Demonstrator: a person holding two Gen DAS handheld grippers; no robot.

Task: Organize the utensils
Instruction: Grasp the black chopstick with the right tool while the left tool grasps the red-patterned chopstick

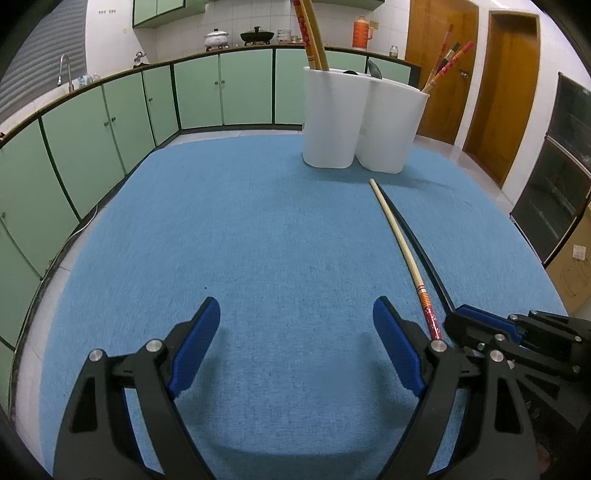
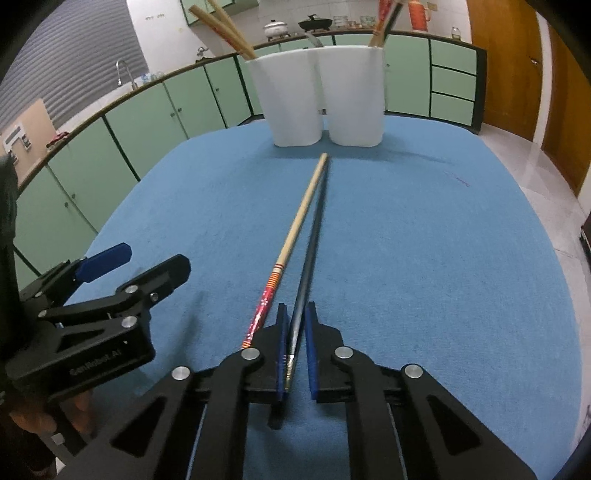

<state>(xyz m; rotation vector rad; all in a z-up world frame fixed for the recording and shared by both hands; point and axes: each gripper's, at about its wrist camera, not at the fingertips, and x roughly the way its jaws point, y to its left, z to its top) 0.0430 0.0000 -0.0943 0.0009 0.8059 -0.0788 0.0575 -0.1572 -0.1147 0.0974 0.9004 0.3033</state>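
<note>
A white two-compartment utensil holder (image 1: 364, 122) (image 2: 325, 96) stands at the far side of the blue mat, with chopsticks standing in both compartments. A bamboo chopstick with a red patterned end (image 1: 400, 240) (image 2: 295, 229) lies on the mat. A dark chopstick (image 1: 424, 251) (image 2: 308, 266) lies beside it. My right gripper (image 2: 295, 314) (image 1: 476, 321) has its jaws nearly closed around the near end of the dark chopstick. My left gripper (image 1: 295, 317) (image 2: 122, 258) is open and empty, low over the mat to the left of both chopsticks.
The blue mat (image 1: 258, 240) covers a table. Green cabinets (image 1: 110, 129) run along the left and back, with a sink tap (image 1: 65, 70) and pots (image 1: 255, 36) on the counter. Wooden doors (image 1: 509, 92) are at the right.
</note>
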